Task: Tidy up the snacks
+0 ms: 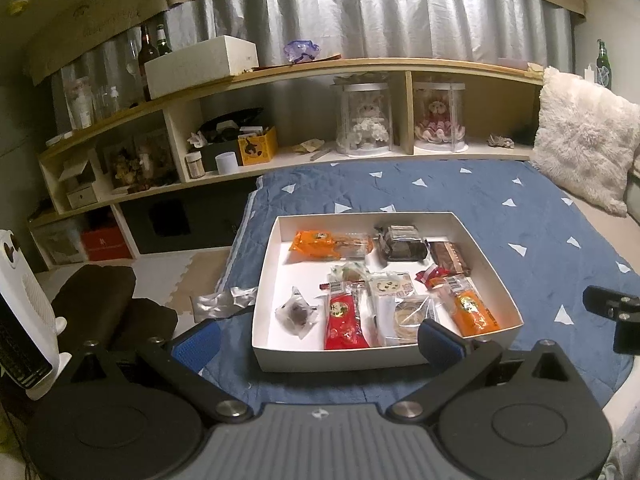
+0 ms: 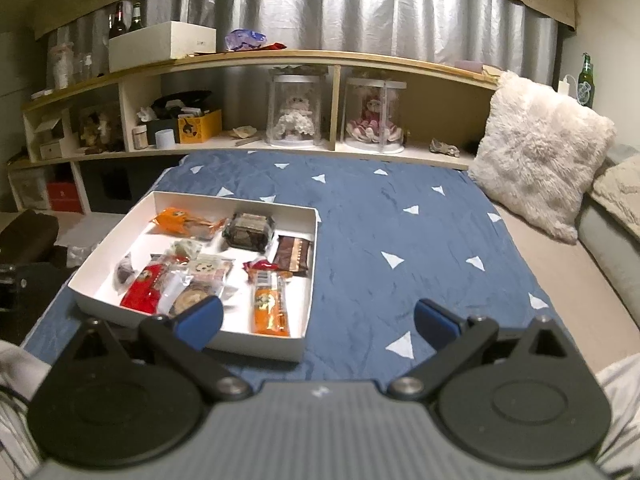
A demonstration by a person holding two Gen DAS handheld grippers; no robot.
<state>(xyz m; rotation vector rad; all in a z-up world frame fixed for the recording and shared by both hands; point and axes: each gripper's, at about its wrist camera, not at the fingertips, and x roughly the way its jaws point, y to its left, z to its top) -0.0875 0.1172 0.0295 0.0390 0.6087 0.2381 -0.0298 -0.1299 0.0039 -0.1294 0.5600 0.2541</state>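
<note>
The snacks (image 1: pixel 384 292) are all lying inside the white box (image 1: pixel 267 264) at the frame's centre (nothing edible showing on the blue blanket (image 2: pixel 400 216)). The left gripper (image 1: pixel 318 338) and right gripper (image 2: pixel 318 322) are both hovering spread wide, holding nothing. This could be sorting about to start, or gathering finished.

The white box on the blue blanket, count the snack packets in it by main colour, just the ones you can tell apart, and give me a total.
Inside the white box:
Orange packets: 2
Red packets: 2
Brown bar: 1
Dark tray pack: 1
Clear or pale packets: about 4, overlapping, so uncertain
Total: about 10
</note>
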